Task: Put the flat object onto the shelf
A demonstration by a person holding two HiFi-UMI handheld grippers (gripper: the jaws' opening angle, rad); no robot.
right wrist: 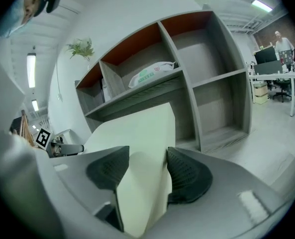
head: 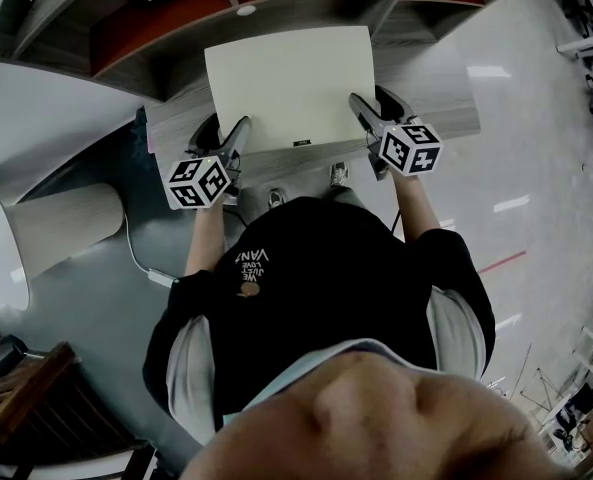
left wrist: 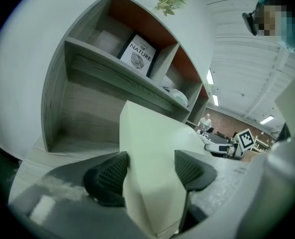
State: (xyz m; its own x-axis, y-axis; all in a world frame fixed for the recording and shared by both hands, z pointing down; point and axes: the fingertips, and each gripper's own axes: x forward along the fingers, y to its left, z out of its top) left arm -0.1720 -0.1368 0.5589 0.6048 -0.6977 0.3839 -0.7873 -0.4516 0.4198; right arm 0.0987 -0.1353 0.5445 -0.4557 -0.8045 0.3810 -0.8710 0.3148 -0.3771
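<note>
Looking down, the head view alone shows the whole flat object (head: 288,88), level in front of the shelf (head: 126,73); the left gripper view adds a book (left wrist: 137,55) in an upper compartment. The left gripper (head: 238,130) clamps the object's left edge, and the right gripper (head: 362,108) clamps its right edge.

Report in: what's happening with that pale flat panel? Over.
Left gripper and right gripper both clamped on the flat object. Held in front of the shelf, not yet on it. No obstruction seen.
</note>
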